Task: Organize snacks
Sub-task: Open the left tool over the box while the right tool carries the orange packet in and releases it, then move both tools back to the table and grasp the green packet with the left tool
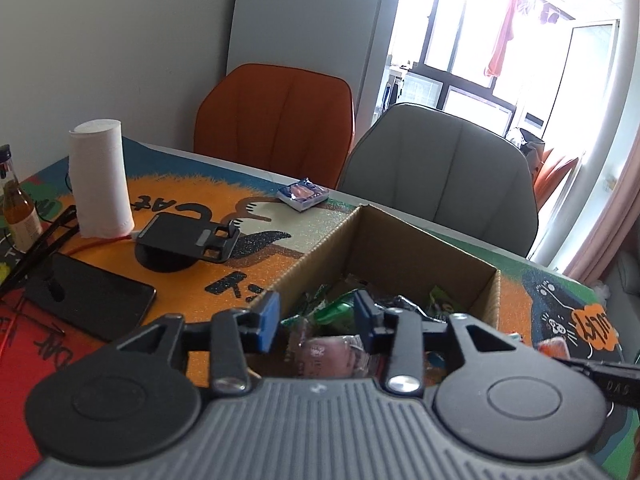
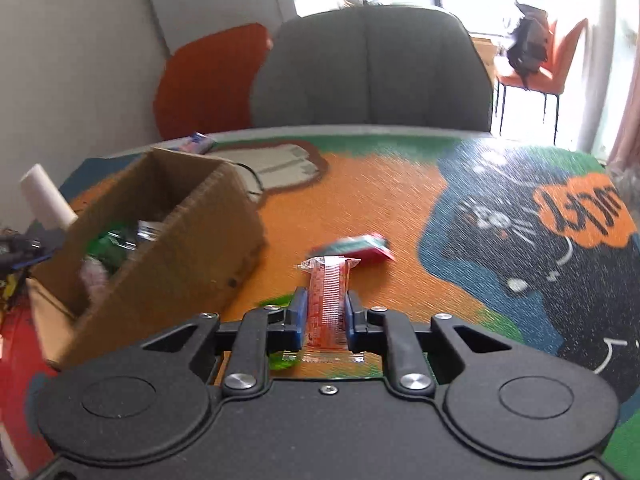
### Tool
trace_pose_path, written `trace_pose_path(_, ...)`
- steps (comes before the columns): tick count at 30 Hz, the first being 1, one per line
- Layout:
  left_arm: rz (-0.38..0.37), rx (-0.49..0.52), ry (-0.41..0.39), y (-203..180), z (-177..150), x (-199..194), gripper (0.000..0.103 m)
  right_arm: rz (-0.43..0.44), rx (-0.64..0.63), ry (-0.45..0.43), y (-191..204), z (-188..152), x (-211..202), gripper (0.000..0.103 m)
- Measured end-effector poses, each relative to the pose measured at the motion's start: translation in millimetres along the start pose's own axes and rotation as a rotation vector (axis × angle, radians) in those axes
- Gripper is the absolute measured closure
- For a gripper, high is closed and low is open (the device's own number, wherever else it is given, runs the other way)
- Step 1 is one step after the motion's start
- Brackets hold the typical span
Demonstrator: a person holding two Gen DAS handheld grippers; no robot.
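Red snack stick (image 2: 326, 300) upright; cardboard box (image 1: 394, 240) holds wrapped snacks (image 1: 334, 308).

- The table (image 1: 192, 196) wore a bright orange, green and blue cartoon cover.
- A cardboard box (image 1: 400, 248) of snacks stood on it.
- A white paper roll (image 1: 100, 180), a phone stand (image 1: 188, 240), a dark phone (image 1: 92, 296) and a bottle (image 1: 18, 204) lay left of the box.
- A blue packet (image 1: 304, 194) lay near the far edge.
- A red-green packet (image 2: 360, 246) lay right of the box.

Corrugated cardboard box (image 1: 400, 248), matt; glossy plastic snack wrappers (image 1: 332, 308); grainy printed mat (image 2: 360, 200) covering the bench; soft paper roll (image 1: 100, 180).
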State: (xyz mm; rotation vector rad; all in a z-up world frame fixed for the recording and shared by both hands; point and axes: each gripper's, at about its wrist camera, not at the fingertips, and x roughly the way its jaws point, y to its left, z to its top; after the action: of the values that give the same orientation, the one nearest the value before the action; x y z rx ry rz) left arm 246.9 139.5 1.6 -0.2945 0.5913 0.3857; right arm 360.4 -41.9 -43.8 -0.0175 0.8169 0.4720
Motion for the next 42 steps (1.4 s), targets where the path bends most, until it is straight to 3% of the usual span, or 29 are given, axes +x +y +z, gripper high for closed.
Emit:
trace_pose_path(5,-0.003,0.012,0.007,3,-2,-6,0.054,0.031,-0.035,-0.046,25,13,-15,0.086)
trace_pose_path(16,-0.024,0.039,0.035,11,-10,-16,0.025,0.127,-0.113,-0.098,76,33,-33,0.086)
trace_pose_path(25,-0.064,0.064,0.076,18,-18,-23,0.019,0.235,-0.104,-0.050,101,33,-24,0.083)
trace_pose_path(28,-0.072,0.085,0.096,17,-19,-25,0.018,0.259,-0.105,-0.042,105,31,-26,0.070)
trace_pose_path(30,-0.070,0.092,0.100,17,-18,-28,0.016,0.253,-0.108,-0.050,104,30,-30,0.043)
trace_pose_path(33,-0.073,0.096,0.114,15,-18,-30,0.014,0.242,-0.081,-0.075,96,29,-38,0.013)
trace_pose_path(36,-0.066,0.116,0.120,9,-17,-34,0.013,0.238,-0.043,-0.084,83,28,-46,0.002)
trace_pose_path(42,-0.104,0.142,0.128,-7,-16,-40,0.013,0.177,-0.018,-0.099,58,22,-64,0.000)
